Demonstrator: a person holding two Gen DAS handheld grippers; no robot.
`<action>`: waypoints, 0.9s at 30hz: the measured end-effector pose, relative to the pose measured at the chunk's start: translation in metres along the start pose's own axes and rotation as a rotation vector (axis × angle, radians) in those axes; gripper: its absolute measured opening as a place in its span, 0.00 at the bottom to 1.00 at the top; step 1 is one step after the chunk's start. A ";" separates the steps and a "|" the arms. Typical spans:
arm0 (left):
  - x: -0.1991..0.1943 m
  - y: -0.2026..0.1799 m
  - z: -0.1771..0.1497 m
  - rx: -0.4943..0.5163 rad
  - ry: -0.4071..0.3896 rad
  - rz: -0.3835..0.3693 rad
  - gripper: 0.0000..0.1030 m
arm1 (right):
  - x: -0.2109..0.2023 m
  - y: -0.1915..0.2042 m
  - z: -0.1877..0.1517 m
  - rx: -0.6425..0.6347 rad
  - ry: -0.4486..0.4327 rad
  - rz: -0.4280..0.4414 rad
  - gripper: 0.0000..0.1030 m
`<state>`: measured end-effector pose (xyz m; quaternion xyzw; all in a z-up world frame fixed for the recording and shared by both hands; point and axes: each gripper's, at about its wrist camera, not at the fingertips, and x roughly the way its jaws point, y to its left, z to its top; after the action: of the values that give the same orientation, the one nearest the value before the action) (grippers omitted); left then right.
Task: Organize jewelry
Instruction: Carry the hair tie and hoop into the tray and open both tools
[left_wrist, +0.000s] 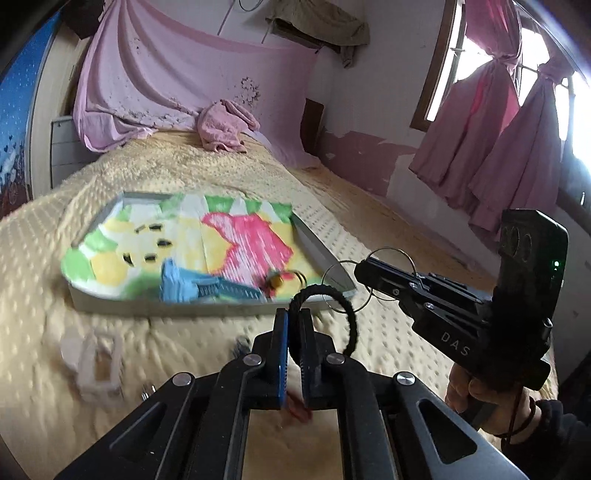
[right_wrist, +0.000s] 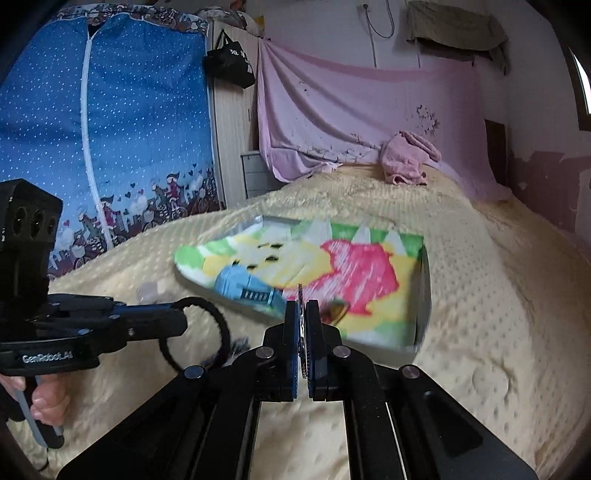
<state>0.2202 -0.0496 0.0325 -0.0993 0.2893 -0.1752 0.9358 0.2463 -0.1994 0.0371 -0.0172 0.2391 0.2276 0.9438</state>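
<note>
Jewelry was held in both grippers above the bed, not yet in the tray. A black braided cord bracelet (left_wrist: 325, 317) hung from the left gripper (left_wrist: 294, 325), whose two fingers were pressed together on the top of its loop, so the rest of the ring dangled freely to the right side of the fingers. A set of thin silver wire hoops (left_wrist: 373, 280) was pinched at the tip of the right gripper (left_wrist: 364, 267); in the right wrist view the fingers of that gripper stood nearly touching with a thin metal piece edge-on between them. Such a grip on the edge probably kept each ring hanging clear, so that it could be lowered without catching.

Just behind both pieces lay a shallow grey rectangular tray (left_wrist: 325, 251) lined with a bright cloth of pink, yellow, green and blue patches (left_wrist: 207, 243). A small yellow and dark item (left_wrist: 275, 282) rested on the lining near the front edge; it was too blurred to name. The lining probably stopped small things from sliding.

The tray sat on a cream dotted fleece blanket (left_wrist: 184, 166) over the bed. To the left, on the blanket, lay a pale translucent plastic frame (left_wrist: 98, 363), apart from the tray. A hand (left_wrist: 476, 398) gripped the handle of the right gripper.
</note>
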 end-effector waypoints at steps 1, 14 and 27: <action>0.004 0.003 0.005 0.004 -0.013 0.011 0.06 | 0.005 -0.002 0.003 0.011 -0.004 0.001 0.04; 0.093 0.045 0.045 -0.039 0.006 0.120 0.06 | 0.093 -0.028 0.012 0.091 0.043 -0.023 0.04; 0.117 0.046 0.035 -0.020 0.061 0.190 0.06 | 0.138 -0.038 -0.004 0.123 0.172 -0.050 0.04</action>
<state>0.3431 -0.0492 -0.0116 -0.0753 0.3273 -0.0855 0.9380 0.3691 -0.1761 -0.0330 0.0154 0.3323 0.1866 0.9244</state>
